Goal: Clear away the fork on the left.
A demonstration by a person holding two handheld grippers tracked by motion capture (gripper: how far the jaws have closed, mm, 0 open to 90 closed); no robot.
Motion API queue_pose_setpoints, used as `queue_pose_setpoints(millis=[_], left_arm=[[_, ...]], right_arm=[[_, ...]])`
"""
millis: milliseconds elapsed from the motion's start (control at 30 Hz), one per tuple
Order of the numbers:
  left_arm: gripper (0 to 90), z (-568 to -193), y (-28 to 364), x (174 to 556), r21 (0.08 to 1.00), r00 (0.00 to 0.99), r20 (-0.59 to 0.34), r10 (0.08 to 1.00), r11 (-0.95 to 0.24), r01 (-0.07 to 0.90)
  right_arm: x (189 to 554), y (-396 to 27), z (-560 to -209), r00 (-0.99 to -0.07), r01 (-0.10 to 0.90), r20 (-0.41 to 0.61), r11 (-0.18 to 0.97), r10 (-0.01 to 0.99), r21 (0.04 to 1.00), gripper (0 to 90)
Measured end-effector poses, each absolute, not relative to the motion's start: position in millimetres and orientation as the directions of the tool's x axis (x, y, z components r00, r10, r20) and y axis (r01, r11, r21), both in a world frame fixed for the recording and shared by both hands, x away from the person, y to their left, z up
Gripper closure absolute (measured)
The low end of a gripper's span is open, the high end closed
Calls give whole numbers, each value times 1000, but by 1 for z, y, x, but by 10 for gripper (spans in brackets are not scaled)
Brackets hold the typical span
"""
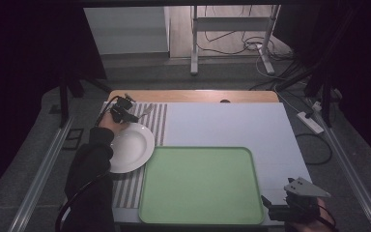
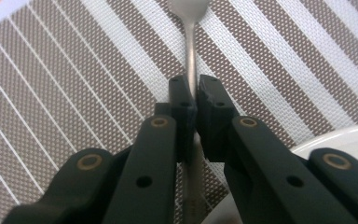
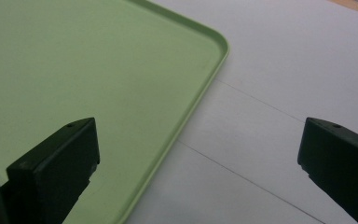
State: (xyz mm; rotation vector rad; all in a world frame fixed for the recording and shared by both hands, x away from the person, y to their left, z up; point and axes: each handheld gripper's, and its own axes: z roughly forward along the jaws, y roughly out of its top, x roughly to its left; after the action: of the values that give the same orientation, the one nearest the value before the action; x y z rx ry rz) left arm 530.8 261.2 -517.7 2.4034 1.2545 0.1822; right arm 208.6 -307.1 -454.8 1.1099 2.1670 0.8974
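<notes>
Striped placemat (image 2: 74, 93) — left tool (image 2: 196, 100) pinching one spoon (image 2: 192, 51), right tool (image 3: 200, 154) spread wide.

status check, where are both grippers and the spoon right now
Left gripper shut on spoon handle, over striped placemat beside white plate. Right gripper open, idle at green tray corner. Nothing blocking.

A black sleeve (image 1: 89, 169) covers the left arm. Both grippers are black, with brass-ringed screws (image 2: 89, 162) on their links; a grey three-cornered plate (image 1: 305, 187) tops the right one.
</notes>
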Motion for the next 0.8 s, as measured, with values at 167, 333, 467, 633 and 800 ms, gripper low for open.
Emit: queue_pose_setpoints(millis=[167,333,467,633,800], left_arm=[[847,-516,267,528,409,586,-60,808,-516,753],[847,-506,283,524,428,562,-44,826,-493,757],[847,-496,299,520,423,540,-42,841,-475,772],[846,-488,315,511,406,529,-23,848,-476,780],[846,-478,327,501,405,523,-33,851,-467,786]], right_arm=[[209,-307,-455,-516,484,-156,436,843,759,0],[209,-307,-455,-520,480,-161,442,839,758,0],[209,-306,-455,-520,482,-161,444,839,756,0],[209,-306,-455,-521,480,-160,443,838,757,0],[210,-306,-455,-523,480,-160,444,837,756,0]])
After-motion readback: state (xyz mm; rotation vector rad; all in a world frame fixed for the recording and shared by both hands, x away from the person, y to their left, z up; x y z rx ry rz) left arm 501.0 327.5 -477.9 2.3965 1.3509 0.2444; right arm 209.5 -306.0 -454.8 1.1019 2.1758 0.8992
